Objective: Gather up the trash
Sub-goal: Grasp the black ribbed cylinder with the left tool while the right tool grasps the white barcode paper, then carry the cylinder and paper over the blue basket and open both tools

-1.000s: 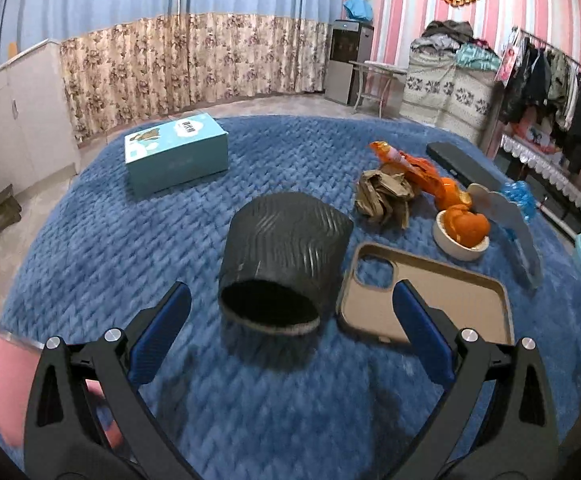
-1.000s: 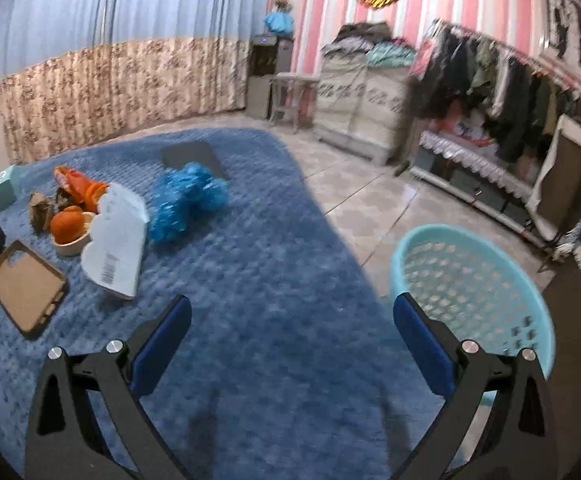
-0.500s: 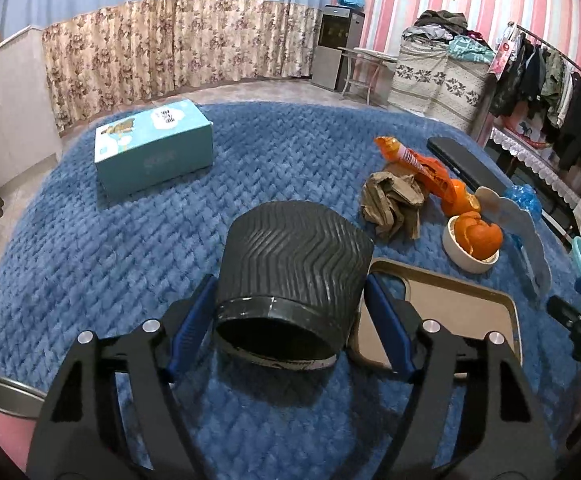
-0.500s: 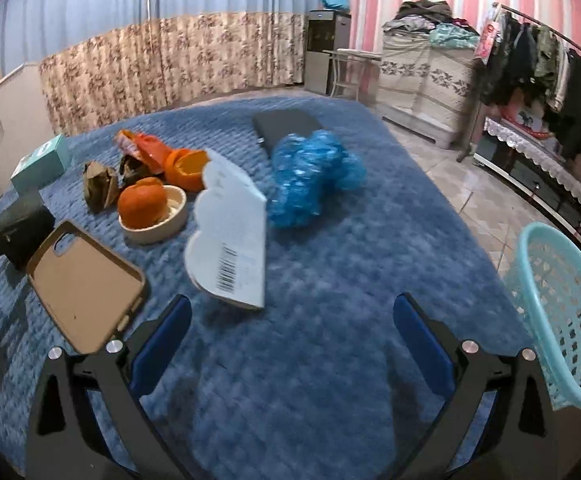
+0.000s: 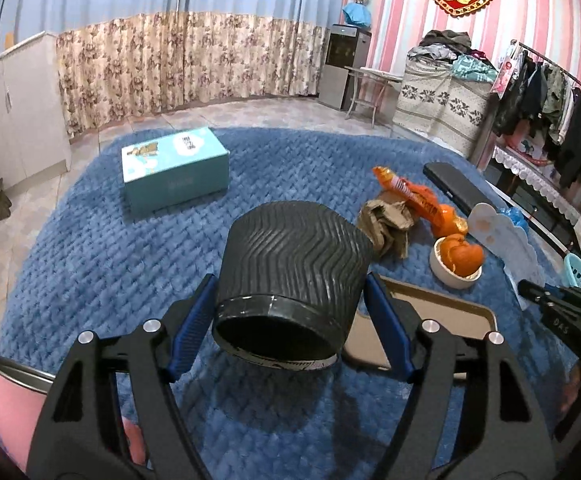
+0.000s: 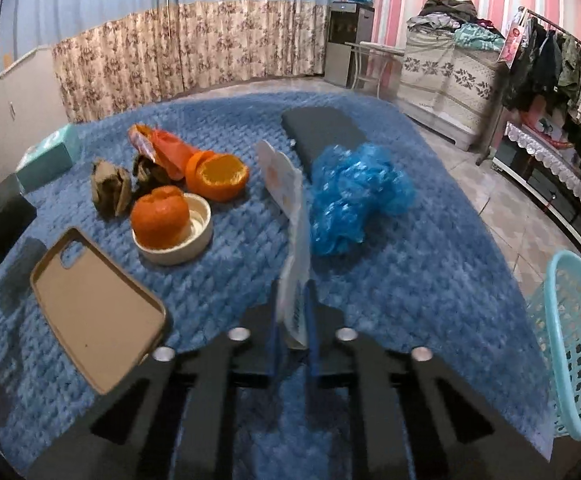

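So my left tool (image 5: 290,322) is clamped on the black ribbed cup (image 5: 294,276), blue pads pressed against both sides near its rim, mouth tipped toward the camera and the cup lifted a bit off the blue knitted blanket (image 5: 102,264).

My right tool (image 6: 293,322) is closing its jaws on the white cloud-shaped card (image 6: 292,240). The card stands on edge between the pads, running straight away from me, and the pads look like they're already pinching its near end.

Left of that card there's a tan phone case (image 6: 94,308) lying flat, and a white bowl (image 6: 186,246) with a peeled orange (image 6: 160,216) sitting in it. Behind those are an empty orange peel (image 6: 220,176), an orange snack wrapper (image 6: 158,148) and crumpled brown paper (image 6: 110,188). A crumpled blue plastic bag (image 6: 354,196) is just right of the card, with a dark flat pad (image 6: 322,130) behind it.

Teal tissue box (image 5: 174,168) is well off on the far left of the blanket. Light blue laundry basket (image 6: 574,336) stands on the tiled floor at the right. Floral curtains (image 6: 178,52) at the back, pink striped wall (image 5: 402,12) and a clothes rack (image 5: 550,100) on the right.
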`<state>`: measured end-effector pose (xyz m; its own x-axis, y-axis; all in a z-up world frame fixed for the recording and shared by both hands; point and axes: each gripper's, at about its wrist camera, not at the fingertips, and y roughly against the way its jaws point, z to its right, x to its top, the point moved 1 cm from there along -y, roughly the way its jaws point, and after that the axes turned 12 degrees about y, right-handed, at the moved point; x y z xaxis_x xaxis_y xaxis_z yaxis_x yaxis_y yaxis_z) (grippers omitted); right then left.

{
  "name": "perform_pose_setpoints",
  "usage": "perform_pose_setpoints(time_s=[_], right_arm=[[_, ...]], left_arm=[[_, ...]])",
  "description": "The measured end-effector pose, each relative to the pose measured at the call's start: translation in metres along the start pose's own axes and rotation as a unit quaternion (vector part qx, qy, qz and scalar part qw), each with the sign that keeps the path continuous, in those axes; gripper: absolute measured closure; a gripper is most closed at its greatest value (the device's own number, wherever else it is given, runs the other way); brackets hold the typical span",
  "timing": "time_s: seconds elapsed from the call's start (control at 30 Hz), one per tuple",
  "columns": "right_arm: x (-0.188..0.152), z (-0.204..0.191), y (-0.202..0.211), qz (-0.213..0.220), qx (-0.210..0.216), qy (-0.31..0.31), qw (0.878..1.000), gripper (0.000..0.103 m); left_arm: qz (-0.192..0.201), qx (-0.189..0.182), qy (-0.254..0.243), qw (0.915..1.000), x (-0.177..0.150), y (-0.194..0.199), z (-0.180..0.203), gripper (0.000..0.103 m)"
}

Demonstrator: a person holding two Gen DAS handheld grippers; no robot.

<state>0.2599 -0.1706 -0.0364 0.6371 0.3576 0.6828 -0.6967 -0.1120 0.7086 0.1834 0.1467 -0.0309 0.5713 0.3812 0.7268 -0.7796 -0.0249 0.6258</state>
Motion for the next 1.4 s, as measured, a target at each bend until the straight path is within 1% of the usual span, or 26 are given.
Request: perform_pose_setpoints(time_s=[0.03,0.1,0.27,0.4,0.57,0.73,0.87,0.97,1.1,1.23,1.4], right_arm=[[0.000,0.003,0.004,0.005,0.001,-0.003,1.000,0.098],[0.000,0.011,0.016,0.017,0.002,-0.007,1.000,0.099],[-0.003,0.032,0.046,0.044,0.002,-0.014,0.999,0.101],[-0.012,0.053,0.071,0.063,-0.007,-0.025,0.998,0.101],[-0.035,0.092,0.097,0.077,-0.022,-0.057,0.995,0.101],[-0.062,0.134,0.120,0.085,-0.040,-0.102,0.990,0.101],[-0.079,0.158,0.129,0.090,-0.047,-0.131,0.986,0.102],[-0.088,0.171,0.130,0.091,-0.045,-0.149,0.984,0.102],[-0.096,0.177,0.128,0.091,-0.045,-0.161,0.982,0.102],[-0.096,0.179,0.127,0.096,-0.049,-0.163,0.981,0.102],[-0.094,0.200,0.143,0.107,-0.070,-0.168,0.977,0.102]], left_arm=[[0.001,-0.001,0.000,1.0000,0.000,0.002,0.001,0.031],[0.008,-0.004,-0.001,1.0000,0.002,0.007,0.006,0.031],[0.020,-0.012,-0.006,0.9997,0.005,0.020,0.023,0.031],[0.031,-0.024,-0.014,0.9991,0.008,0.031,0.041,0.031],[0.031,-0.047,-0.031,0.9979,0.005,0.041,0.072,0.031],[0.028,-0.067,-0.046,0.9963,-0.002,0.048,0.104,0.031],[0.024,-0.083,-0.054,0.9948,-0.009,0.052,0.123,0.031],[0.021,-0.090,-0.063,0.9937,-0.015,0.054,0.136,0.031],[0.014,-0.093,-0.071,0.9930,-0.022,0.053,0.146,0.031],[0.017,-0.098,-0.081,0.9918,-0.021,0.055,0.154,0.031],[0.026,-0.112,-0.092,0.9890,-0.014,0.056,0.171,0.031]])
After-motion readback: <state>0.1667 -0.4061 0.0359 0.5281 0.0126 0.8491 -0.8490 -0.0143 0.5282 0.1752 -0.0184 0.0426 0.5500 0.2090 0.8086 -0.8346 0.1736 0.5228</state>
